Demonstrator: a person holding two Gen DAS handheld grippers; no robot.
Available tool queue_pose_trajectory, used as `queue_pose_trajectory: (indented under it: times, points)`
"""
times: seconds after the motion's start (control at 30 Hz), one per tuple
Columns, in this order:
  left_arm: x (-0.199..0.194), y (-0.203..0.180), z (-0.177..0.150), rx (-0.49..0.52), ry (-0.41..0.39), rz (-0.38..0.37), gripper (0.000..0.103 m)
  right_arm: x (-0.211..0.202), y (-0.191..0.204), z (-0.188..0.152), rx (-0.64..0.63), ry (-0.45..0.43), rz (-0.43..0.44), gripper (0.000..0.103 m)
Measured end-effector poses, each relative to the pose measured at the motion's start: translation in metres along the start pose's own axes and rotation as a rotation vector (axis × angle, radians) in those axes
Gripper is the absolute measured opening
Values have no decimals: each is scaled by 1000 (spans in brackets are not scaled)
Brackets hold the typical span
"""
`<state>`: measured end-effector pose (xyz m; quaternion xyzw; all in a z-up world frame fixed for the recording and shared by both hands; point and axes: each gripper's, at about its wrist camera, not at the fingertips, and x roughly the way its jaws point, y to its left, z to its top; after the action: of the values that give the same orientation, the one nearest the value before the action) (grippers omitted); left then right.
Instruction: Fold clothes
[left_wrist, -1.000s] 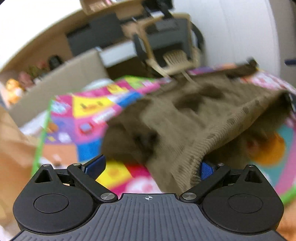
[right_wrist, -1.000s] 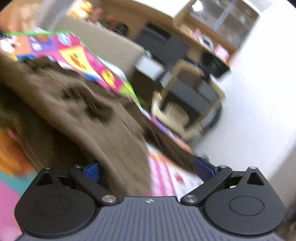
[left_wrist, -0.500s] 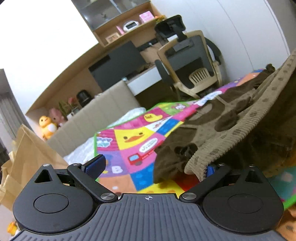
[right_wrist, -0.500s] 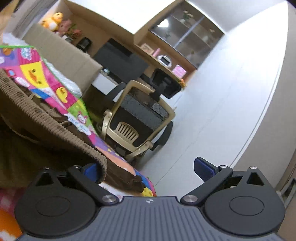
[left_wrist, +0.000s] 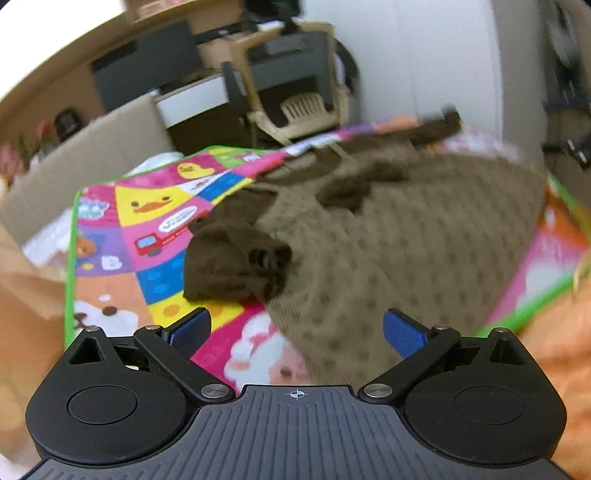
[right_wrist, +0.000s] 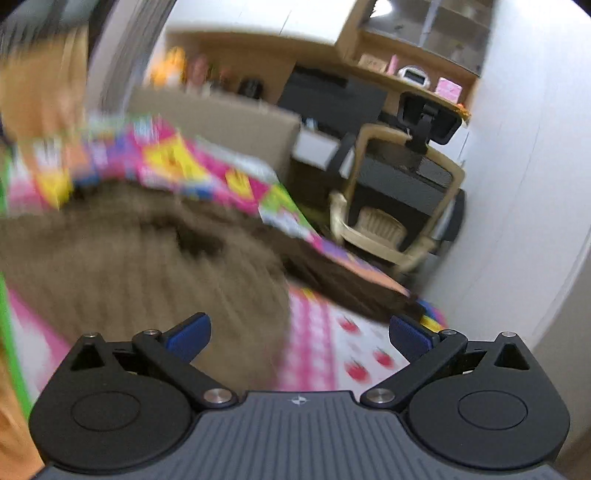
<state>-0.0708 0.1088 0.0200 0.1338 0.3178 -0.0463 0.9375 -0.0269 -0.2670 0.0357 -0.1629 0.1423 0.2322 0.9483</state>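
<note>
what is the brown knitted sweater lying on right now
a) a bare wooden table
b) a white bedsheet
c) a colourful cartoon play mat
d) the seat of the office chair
c: the brown knitted sweater lies spread flat on the colourful cartoon play mat, free of both open tongs, left and right.

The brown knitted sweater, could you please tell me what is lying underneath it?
The brown knitted sweater lies spread on a colourful cartoon play mat, which shows around its edges. Whatever the mat's pattern holds beneath the sweater is covered.
</note>
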Motion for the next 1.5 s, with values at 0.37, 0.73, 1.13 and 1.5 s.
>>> queue_pose_trajectory:
  times: [0.37,0.73,1.13,1.5]
  points:
    - [95,28,37,-180,51,34,102,148,-33,64,431,102,211,103]
    - [151,58,34,-200,113,21,45,246,17,43,460,323,354,103]
    - [145,122,135,-529,-57,-172,28,247,36,25,427,315,332,103]
    - [233,83,195,-779,-114,-486,84,247,39,28,377,320,321,103]
